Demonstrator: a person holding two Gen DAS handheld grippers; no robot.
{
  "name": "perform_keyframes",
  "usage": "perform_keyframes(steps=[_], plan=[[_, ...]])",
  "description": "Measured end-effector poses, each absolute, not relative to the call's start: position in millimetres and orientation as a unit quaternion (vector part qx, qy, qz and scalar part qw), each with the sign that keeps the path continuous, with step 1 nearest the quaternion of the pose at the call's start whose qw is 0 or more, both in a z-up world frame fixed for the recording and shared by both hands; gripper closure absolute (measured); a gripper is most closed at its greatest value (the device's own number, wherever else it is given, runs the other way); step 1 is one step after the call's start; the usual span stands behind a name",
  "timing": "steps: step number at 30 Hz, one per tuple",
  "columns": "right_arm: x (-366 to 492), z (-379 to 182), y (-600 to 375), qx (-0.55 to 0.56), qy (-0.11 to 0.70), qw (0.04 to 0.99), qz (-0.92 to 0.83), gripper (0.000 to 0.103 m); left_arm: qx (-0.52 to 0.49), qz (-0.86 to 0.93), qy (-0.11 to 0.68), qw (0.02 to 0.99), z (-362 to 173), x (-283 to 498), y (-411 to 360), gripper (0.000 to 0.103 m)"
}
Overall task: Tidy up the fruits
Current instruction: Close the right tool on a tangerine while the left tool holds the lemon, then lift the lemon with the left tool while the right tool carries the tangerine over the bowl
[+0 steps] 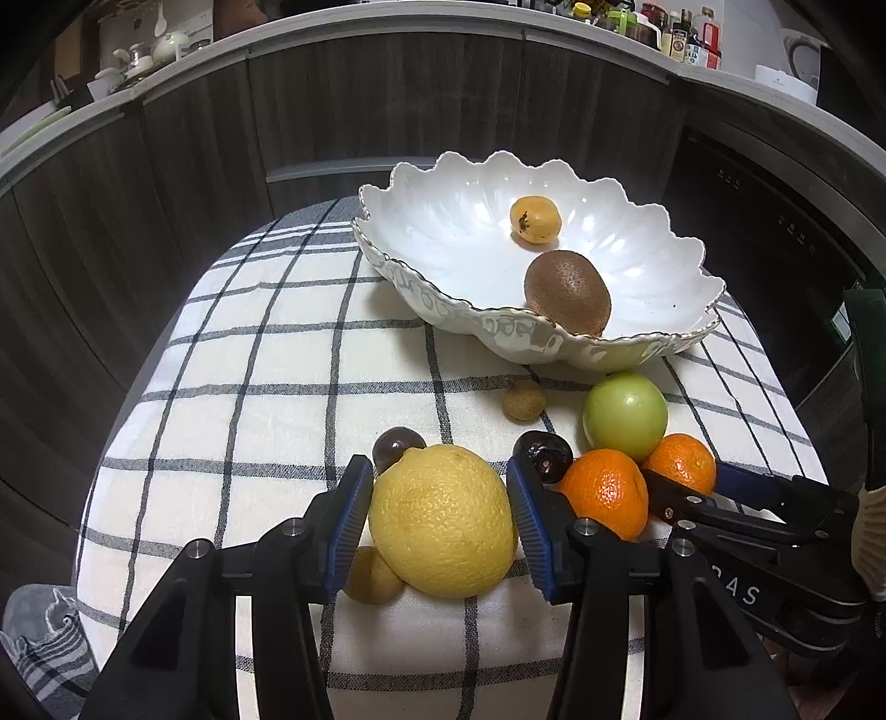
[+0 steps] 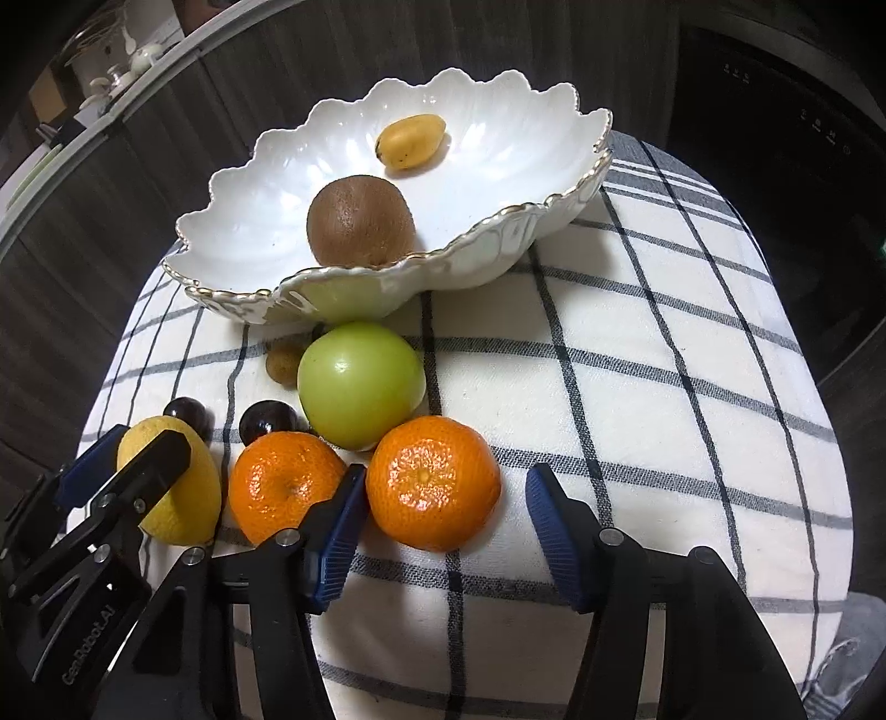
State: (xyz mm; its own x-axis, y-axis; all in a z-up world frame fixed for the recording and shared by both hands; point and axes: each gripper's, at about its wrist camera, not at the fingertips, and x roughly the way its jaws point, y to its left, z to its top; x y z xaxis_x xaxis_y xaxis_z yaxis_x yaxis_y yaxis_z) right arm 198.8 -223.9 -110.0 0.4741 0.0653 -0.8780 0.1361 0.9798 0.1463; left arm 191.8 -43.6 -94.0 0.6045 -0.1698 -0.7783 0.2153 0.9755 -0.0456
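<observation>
A white scalloped bowl [image 1: 443, 232] [image 2: 266, 221] holds a kiwi [image 1: 567, 292] [image 2: 360, 220] and a small yellow-orange fruit [image 1: 535, 219] [image 2: 411, 141]. My left gripper [image 1: 438, 518] has its pads against both sides of a yellow lemon [image 1: 443, 520] [image 2: 183, 487] that rests on the checked cloth. My right gripper [image 2: 446, 531] is open around a mandarin [image 2: 433, 483] [image 1: 684, 462]; its right pad stands clear of the fruit. A second mandarin [image 2: 285, 482] [image 1: 606, 493], a green apple [image 2: 361, 385] [image 1: 624, 414], two dark plums [image 1: 542, 454] [image 1: 396, 446] and two small brown fruits [image 1: 523, 400] [image 1: 374, 576] lie around.
The checked cloth [image 1: 266, 421] [image 2: 637, 387] covers a small table with drop-offs left, right and behind the bowl. Dark cabinets [image 1: 332, 111] and a counter with bottles [image 1: 681, 33] stand beyond.
</observation>
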Motion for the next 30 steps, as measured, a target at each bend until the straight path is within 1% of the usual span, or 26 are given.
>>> perform_keyframes(steps=[4, 11, 14, 17, 19, 20, 21, 30], plan=[[199, -110, -224, 0.097, 0.512, 0.853, -0.02, 0.044, 0.028, -0.106, 0.432, 0.895, -94, 191, -43, 0.053], [200, -109, -222, 0.088, 0.508, 0.856, -0.021, 0.044, 0.027, -0.094, 0.446, 0.89, -102, 193, -39, 0.046], [201, -110, -221, 0.085, 0.507, 0.858, -0.02, 0.044, 0.028, -0.095, 0.456, 0.885, -109, 194, -40, 0.038], [201, -110, -220, 0.083, 0.505, 0.859, -0.02, 0.044, 0.029, -0.091, 0.463, 0.881, -115, 195, -40, 0.039], [201, -110, -220, 0.081, 0.503, 0.86, -0.019, 0.046, 0.028, -0.089, 0.461, 0.882, -116, 195, -39, 0.045], [201, -110, -220, 0.08, 0.502, 0.861, -0.018, 0.049, 0.027, -0.091, 0.461, 0.882, -116, 196, -39, 0.045], [200, -110, -219, 0.079, 0.5, 0.862, -0.015, 0.056, 0.026, -0.092, 0.462, 0.882, -116, 196, -38, 0.045], [195, -102, -215, 0.071, 0.482, 0.873, -0.015, 0.057, 0.025, -0.09, 0.464, 0.881, -113, 195, -38, 0.046]])
